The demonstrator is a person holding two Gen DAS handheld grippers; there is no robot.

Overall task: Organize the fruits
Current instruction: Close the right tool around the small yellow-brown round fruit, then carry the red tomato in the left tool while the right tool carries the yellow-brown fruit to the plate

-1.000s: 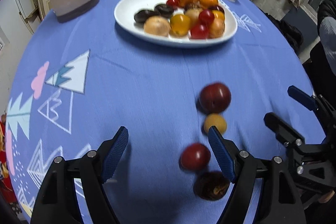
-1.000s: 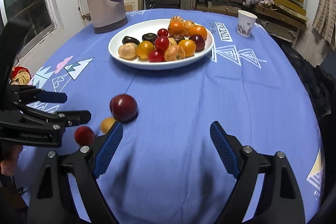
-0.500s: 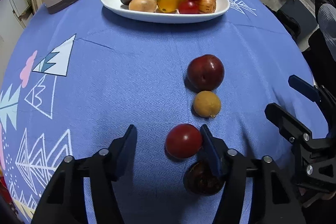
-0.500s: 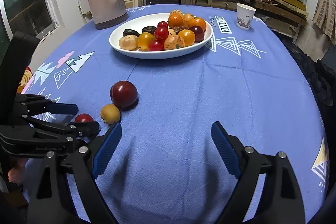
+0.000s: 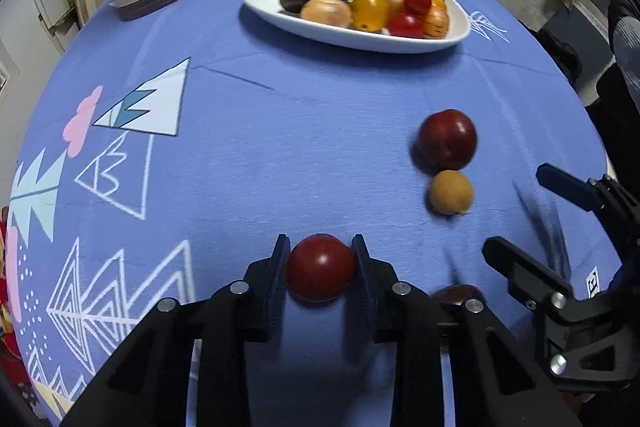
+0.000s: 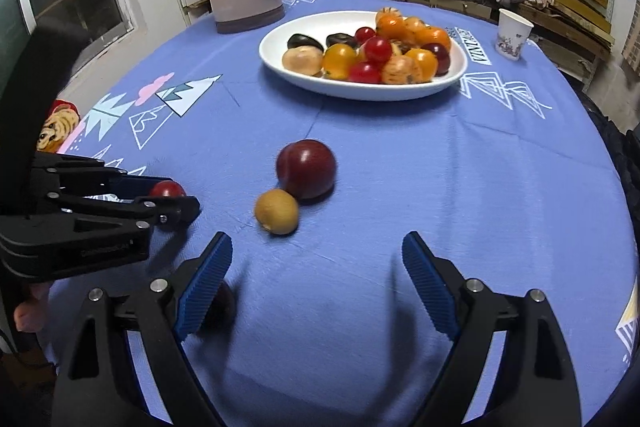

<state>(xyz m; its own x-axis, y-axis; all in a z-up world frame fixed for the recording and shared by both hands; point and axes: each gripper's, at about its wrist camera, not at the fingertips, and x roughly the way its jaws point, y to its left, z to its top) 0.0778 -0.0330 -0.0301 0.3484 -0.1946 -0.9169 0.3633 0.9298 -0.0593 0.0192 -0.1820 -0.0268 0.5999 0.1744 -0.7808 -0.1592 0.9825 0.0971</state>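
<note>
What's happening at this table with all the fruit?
A person is tidying fruit with two handheld grippers. The left gripper has just closed on a small red tomato lying on the blue tablecloth. The right gripper is open, near a dark plum and a small yellow fruit. The white plate already holds many fruits.

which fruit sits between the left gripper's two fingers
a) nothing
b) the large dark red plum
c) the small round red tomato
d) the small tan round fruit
c, the left gripper has its pads pressed on either side of the small round red tomato.
</note>
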